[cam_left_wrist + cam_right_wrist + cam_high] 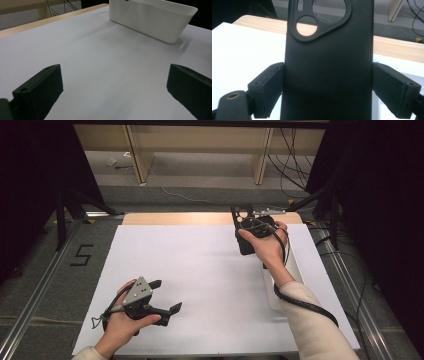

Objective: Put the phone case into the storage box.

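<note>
My right gripper [248, 234] hangs above the far right part of the white table top [200, 270], shut on a black phone case [239, 215]. The right gripper view shows the case [328, 50] standing upright between both pads [269, 85], its camera cut-outs at the top. My left gripper [167, 295] rests low near the front left of the table, held in a hand. Its jaws stand wide open over bare white surface [100, 57] with nothing between them.
A white plastic bin [274, 292] stands on the right side of the table, partly under the right forearm; the bin [150, 22] also lies ahead of the left gripper. A wooden strip [175, 218] runs along the far edge. Cables and shelf legs lie beyond.
</note>
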Demonstrator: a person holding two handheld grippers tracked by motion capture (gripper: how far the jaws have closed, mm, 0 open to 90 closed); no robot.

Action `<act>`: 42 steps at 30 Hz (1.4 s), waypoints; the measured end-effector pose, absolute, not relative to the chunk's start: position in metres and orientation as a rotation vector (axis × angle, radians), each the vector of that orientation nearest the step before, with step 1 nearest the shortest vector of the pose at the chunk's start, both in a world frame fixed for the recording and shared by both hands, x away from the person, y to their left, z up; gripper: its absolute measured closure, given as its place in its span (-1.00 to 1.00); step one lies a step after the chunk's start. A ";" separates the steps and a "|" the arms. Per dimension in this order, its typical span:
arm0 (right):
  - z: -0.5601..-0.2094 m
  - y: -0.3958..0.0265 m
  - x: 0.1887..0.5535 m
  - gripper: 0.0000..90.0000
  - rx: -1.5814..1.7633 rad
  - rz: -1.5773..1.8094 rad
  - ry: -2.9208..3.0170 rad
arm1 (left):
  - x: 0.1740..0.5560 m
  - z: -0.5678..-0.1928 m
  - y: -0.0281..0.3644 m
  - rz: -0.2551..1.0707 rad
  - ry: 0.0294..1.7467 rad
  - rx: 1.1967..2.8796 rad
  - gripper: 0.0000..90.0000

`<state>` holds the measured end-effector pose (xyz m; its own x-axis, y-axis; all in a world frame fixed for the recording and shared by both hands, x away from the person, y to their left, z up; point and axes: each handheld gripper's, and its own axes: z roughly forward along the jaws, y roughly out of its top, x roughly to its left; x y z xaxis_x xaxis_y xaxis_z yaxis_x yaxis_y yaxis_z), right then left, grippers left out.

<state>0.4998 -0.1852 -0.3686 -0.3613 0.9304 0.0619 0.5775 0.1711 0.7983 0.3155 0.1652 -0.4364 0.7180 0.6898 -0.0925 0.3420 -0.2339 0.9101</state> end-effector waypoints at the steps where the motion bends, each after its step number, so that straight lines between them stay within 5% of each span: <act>1: -0.369 -0.186 0.500 -0.67 1.425 1.060 2.006 | 0.316 -0.436 0.165 0.402 0.806 1.841 -1.00; 42: -0.365 -0.223 0.504 -0.67 1.491 1.021 1.927 | 0.316 -0.437 0.166 0.403 0.810 1.839 -1.00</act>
<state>0.5042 -0.2231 -0.3648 -0.2799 0.9582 0.0600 0.5877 0.1215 0.7999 0.3158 0.1657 -0.4367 0.7154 0.6925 -0.0932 0.3432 -0.2321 0.9101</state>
